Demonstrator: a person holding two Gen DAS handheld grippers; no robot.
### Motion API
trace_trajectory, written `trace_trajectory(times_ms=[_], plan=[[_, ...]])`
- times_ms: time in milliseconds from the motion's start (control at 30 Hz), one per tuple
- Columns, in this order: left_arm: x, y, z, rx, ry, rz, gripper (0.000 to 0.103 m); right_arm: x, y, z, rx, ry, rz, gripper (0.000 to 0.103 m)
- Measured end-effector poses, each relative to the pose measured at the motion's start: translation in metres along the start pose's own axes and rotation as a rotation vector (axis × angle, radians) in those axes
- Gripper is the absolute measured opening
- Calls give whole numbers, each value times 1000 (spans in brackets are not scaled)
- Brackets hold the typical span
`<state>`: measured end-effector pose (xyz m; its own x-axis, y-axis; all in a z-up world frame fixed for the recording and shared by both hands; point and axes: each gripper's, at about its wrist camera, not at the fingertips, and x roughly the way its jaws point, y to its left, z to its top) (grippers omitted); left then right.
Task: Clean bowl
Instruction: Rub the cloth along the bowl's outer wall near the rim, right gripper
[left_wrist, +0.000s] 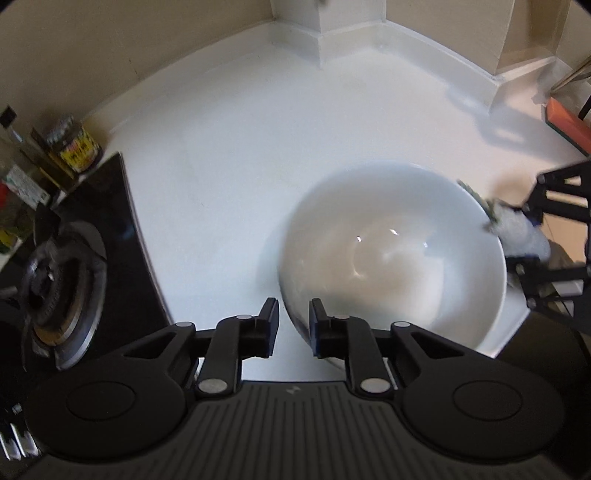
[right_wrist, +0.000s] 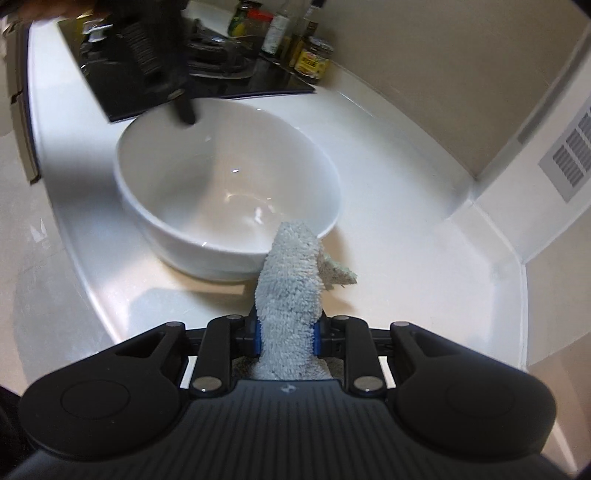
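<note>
Apparently Mid-Clean: Bowl Looks Spotless, Cloth at the Rim

Left wrist view: the left gripper (left_wrist: 292, 325) has its fingers released, straddling the near rim of the round white ceramic bowl (left_wrist: 391, 254) on the white counter (left_wrist: 221, 166) without pressing it. The bowl's inside shows no dirt.

Right wrist view: the right gripper (right_wrist: 286, 332) fingers are clenched on a fluffy pale-grey cloth (right_wrist: 291, 288), whose tip rests at the bowl's rim. Wiping seems nearly finished or unstarted.

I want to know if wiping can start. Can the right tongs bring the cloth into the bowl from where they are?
Probably yes. The right tongs grip the cloth, whose tip is at the rim of the bowl. The inside looks empty; only the left tongs straddle the opposite rim.
</note>
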<state>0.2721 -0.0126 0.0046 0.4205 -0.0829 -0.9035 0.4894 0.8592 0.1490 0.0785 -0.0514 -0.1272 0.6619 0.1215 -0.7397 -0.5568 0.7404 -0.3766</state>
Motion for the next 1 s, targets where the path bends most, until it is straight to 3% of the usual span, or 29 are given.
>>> trace_trajectory(times_ms=[133,200,300,400,467,633,1000], plan=[[20,-5,24,124,12,-26,17,-6,9,-1,-52,-18,23,20],[30,-3,28,109,21,-26,11,-8,17,-2,-96,-28,42,20],[27,-6,22,45,27,10,10,-9,18,-1,-101,-41,77,19],[21,-16,5,20,33,59,10,-2,4,3,-54,-39,54,19],[17,-18,-2,-9,26,52,11,2,-6,5,-25,-36,37,19],[19,-19,-1,-48,10,86,10,-1,5,3,-74,-49,48,20],[23,-28,9,-5,-19,96,15,-23,31,-4,-180,-62,114,20]])
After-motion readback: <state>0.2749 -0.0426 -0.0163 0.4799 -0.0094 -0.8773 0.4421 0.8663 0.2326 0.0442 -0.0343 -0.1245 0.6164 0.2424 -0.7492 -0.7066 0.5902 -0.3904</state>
